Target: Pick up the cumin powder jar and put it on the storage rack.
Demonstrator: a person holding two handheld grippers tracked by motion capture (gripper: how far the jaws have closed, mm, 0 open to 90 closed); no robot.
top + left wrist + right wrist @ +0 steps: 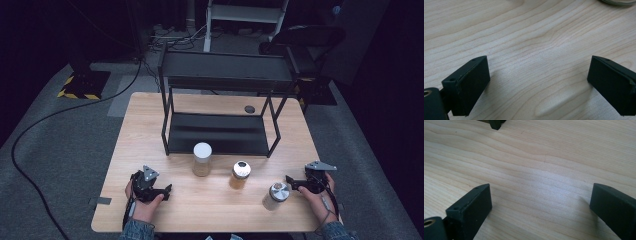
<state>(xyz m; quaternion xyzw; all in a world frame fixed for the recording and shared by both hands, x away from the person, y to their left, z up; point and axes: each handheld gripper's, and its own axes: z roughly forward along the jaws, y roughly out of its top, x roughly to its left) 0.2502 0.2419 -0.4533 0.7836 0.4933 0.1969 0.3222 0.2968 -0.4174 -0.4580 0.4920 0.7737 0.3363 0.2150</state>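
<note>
With both tongs, left and right, released and empty over the table, I judge my right ones could topple the nearest of 3 jars, just beside them, if I rush.

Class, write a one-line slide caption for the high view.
Open left gripper and right gripper flank three jars before a black shelf.

Three lidded jars stand upright, spaced along the table's near half.
</note>
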